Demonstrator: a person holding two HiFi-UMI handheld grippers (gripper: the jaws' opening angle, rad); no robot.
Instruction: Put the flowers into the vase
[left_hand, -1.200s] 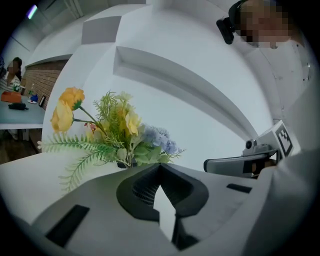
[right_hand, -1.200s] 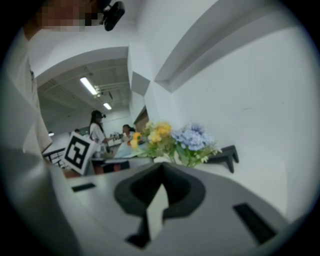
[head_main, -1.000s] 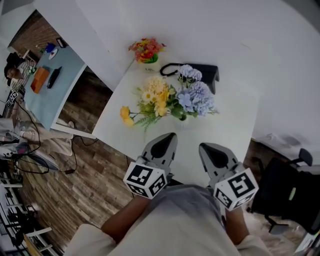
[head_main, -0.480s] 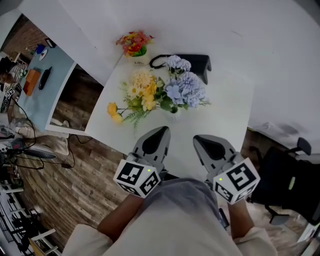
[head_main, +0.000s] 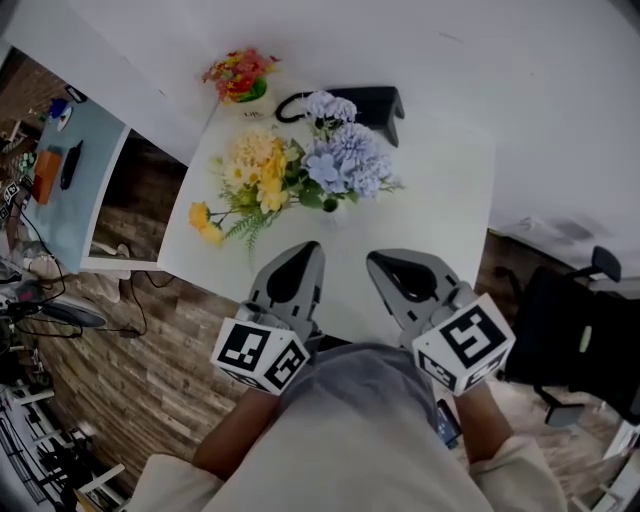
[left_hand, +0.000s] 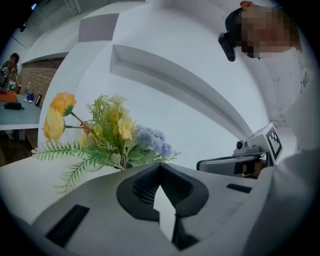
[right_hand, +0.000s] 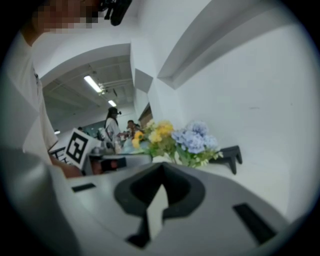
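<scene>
A bunch of yellow flowers (head_main: 255, 165) and blue flowers (head_main: 345, 160) stands together in the middle of the white table (head_main: 440, 210). The stems meet at a small pale vase (head_main: 335, 213) that is hard to make out against the tabletop. My left gripper (head_main: 305, 247) and right gripper (head_main: 378, 258) hover side by side over the table's near edge. Both are short of the bouquet, shut and empty. In the left gripper view the yellow blooms (left_hand: 107, 132) rise just beyond the shut jaws of the left gripper (left_hand: 160, 166). In the right gripper view the blue blooms (right_hand: 195, 140) lie ahead of the right gripper (right_hand: 161, 165).
A pot of red flowers (head_main: 238, 75) and a black stand (head_main: 365, 100) sit at the table's far side by the white wall. A blue-grey desk (head_main: 70, 190) lies to the left across wood floor. A black chair (head_main: 580, 340) is at the right. People stand far off (right_hand: 112, 127).
The table and bouquet have slid up and left in the head view as the camera shifted. Both grippers stay shut over the near edge, and the flowers have not moved.
</scene>
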